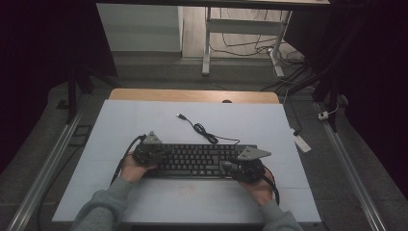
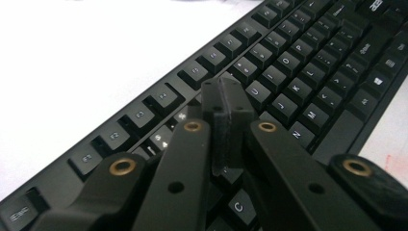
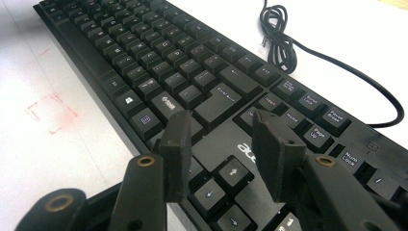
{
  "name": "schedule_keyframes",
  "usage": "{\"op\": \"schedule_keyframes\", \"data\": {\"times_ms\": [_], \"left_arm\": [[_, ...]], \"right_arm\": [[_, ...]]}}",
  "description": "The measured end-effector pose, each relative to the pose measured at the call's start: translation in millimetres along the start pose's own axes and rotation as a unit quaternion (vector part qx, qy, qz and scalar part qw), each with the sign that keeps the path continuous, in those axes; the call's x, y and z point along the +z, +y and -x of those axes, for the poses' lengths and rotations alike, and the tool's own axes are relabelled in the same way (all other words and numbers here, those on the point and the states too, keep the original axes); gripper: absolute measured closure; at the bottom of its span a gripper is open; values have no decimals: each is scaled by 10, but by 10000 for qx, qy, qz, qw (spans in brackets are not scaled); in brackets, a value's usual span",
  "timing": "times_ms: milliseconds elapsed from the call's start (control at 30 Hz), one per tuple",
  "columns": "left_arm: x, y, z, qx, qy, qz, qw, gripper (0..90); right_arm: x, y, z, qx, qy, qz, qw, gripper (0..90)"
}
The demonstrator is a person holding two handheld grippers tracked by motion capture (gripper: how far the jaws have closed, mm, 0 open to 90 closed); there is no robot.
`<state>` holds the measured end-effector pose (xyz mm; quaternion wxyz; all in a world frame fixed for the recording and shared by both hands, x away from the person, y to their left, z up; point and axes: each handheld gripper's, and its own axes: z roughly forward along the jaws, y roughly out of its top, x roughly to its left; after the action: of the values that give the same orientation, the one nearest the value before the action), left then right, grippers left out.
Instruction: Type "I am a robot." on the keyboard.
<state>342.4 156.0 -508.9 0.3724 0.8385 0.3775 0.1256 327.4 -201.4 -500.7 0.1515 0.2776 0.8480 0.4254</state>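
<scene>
Nearest to the camera in the high view we see two grey sleeves that come in from the bottom edge, one at the lower left and one at the lower right of the frame.

At the left, the left gripper sits over the left end of the black keyboard. In the left gripper view its jaws are pressed together with nothing between them, and their tips stand just above the letter keys in the middle of that frame.

We find the keyboard in the lower middle of the high view, lying flat on the white counter. Its black cable runs from the back edge toward the upper middle of the frame, with a small bundle near the keyboard and the plug at the far end.

At the right, the right gripper rests over the right end of the keyboard. In the right gripper view its jaws stand apart, empty, above the arrow keys.
</scene>
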Motion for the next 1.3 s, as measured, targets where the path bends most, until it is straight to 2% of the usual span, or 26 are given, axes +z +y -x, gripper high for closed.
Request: {"op": "schedule_keyframes", "data": {"times_ms": [567, 1000, 1100, 1167, 1300], "left_arm": [[139, -3, 43, 80, 24, -227, 9997, 891], [157, -16, 50, 118, 62, -306, 9994, 892], [122, -5, 52, 139, 58, -221, 9996, 891], [59, 11, 54, 140, 62, -61, 9999, 889], [-110, 42, 41, 62, 8, 292, 9996, 770]], "right_arm": [[-5, -10, 5, 21, -45, -9, 10000, 587], [-11, -10, 6, 27, -48, 9, 10000, 586], [-11, -9, 6, 21, -52, 17, 10000, 586], [-13, -9, 5, 10, -50, 22, 10000, 586], [-13, -10, 11, 29, -56, 57, 10000, 586]]}}
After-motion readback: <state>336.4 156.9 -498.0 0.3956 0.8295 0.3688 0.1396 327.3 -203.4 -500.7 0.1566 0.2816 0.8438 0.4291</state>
